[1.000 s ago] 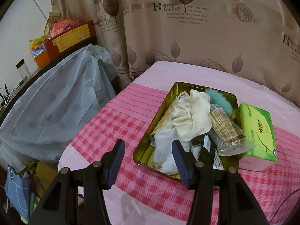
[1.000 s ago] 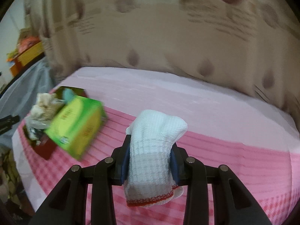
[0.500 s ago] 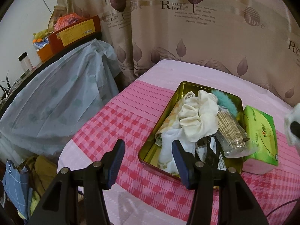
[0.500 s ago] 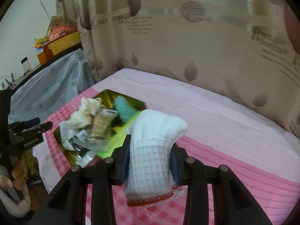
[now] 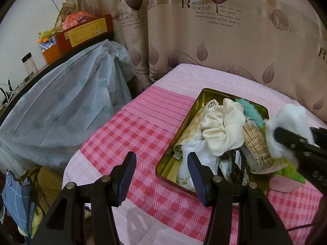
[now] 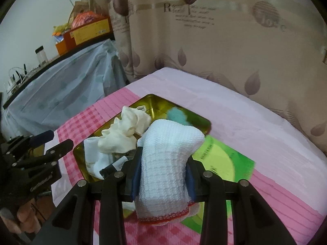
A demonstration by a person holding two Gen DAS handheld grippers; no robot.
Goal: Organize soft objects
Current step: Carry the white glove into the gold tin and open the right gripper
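A gold metal tin (image 5: 206,94) (image 6: 155,100) sits on the pink bed cover, holding a cream scrunchie (image 5: 222,130) (image 6: 122,130), a white sock (image 5: 194,153) (image 6: 92,155), a teal fluffy item (image 5: 249,108) (image 6: 175,114) and a pack of sticks (image 5: 255,140). My right gripper (image 6: 163,161) is shut on a white waffle-knit cloth (image 6: 165,171) and holds it over the tin's right side; it also shows in the left wrist view (image 5: 284,130). My left gripper (image 5: 161,177) is open and empty at the tin's near left corner; it also shows in the right wrist view (image 6: 51,143).
A green tissue box (image 6: 222,163) (image 5: 290,173) lies right of the tin. A leaf-print curtain (image 5: 204,30) hangs behind the bed. A cabinet draped in a blue-grey sheet (image 5: 61,106) stands left. Clothes (image 5: 30,194) are piled on the floor by the bed's near left corner.
My right gripper has swung left with the cloth, from over the bare bed to over the tin, and now enters the left wrist view. The left gripper has shifted only slightly.
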